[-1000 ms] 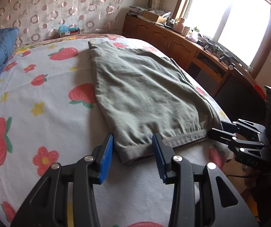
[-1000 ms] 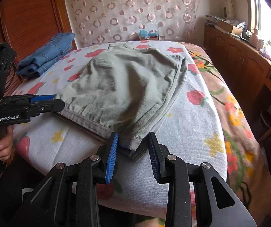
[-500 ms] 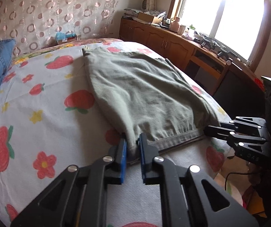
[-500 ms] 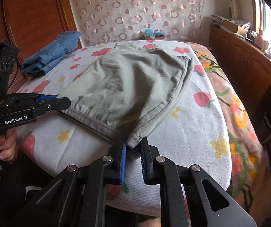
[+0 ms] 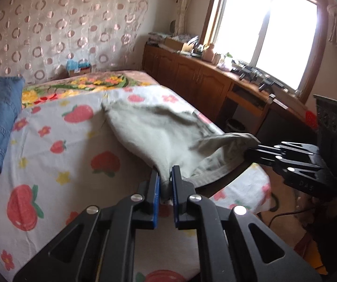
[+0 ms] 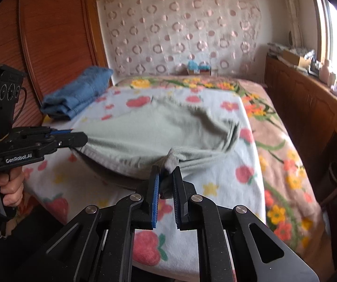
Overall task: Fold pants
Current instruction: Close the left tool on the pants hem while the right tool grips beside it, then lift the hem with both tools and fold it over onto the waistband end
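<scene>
- With both near corners pinched, the fold looks to be under way: the left gripper (image 5: 166, 184) has its blue pads pressed onto one corner of the grey-green pants (image 5: 159, 129), cloth bunched between them.
- Over on the other side, the right gripper (image 6: 166, 183) is clamped the same way on the opposite near corner, a tuft of fabric poking up between its fingers.
- That near edge hangs lifted and stretched between the two grippers, clear of the strawberry-print bedspread (image 5: 58, 164), sagging a little in the middle.
- Farther on, the rest of the pants lies on the bed, and the far end stays down on the cover, wrinkled but flat.
- My read: the next move is to carry this edge forward over the body and lay it on the far end, both grippers travelling level so the hem lands square. Keep the tension even, or the cloth will twist.
- Beyond, folded blue jeans (image 6: 76, 98) sit near the wooden headboard (image 6: 51, 47), well apart from the action.
</scene>
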